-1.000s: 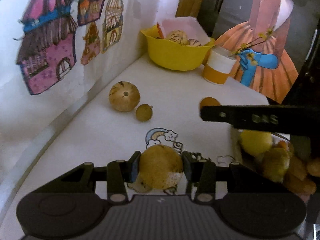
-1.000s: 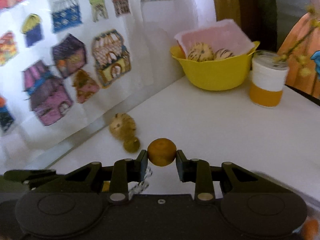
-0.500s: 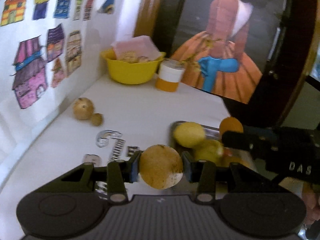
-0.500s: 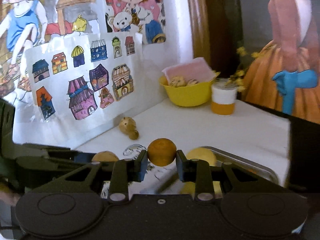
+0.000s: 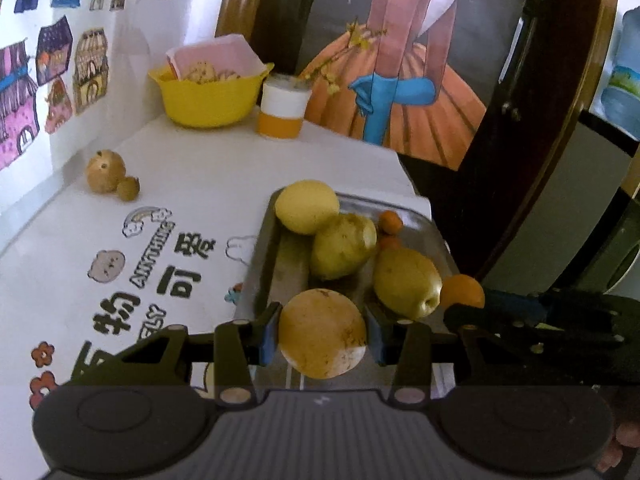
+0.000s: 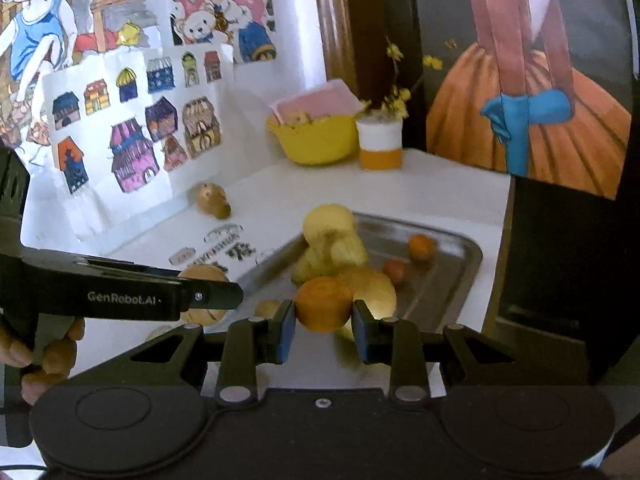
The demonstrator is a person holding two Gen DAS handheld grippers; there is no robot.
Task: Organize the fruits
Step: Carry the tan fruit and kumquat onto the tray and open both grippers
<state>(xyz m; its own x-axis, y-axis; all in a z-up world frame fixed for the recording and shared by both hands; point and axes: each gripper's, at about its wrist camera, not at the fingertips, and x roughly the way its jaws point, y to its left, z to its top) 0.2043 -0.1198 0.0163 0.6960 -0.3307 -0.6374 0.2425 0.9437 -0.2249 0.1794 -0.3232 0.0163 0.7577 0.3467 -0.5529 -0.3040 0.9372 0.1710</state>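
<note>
My left gripper [image 5: 322, 334] is shut on a round tan pear [image 5: 323, 332], held above the near edge of a metal tray [image 5: 260, 264]. My right gripper [image 6: 323, 323] is shut on a small orange fruit [image 6: 323, 307], above the tray's [image 6: 460, 264] near end. The tray holds a yellow fruit [image 5: 307, 206], two yellowish pears [image 5: 344, 245] and small orange fruits [image 5: 390, 222]. In the left wrist view the right gripper [image 5: 462, 304] comes in from the right with its orange fruit [image 5: 464, 290]. The left gripper's finger [image 6: 208, 295] crosses the right wrist view.
A brown melon-like fruit [image 5: 105, 165] and a small brown fruit [image 5: 128, 188] lie by the wall. A yellow bowl [image 5: 208, 96] with pink paper and a white-orange cup [image 5: 284, 108] stand at the back. The table edge [image 5: 416, 192] drops off right of the tray.
Both grippers rose and pulled back from the table's left part toward the tray, each still holding its fruit. The tray with its fruits came fully into both views.
</note>
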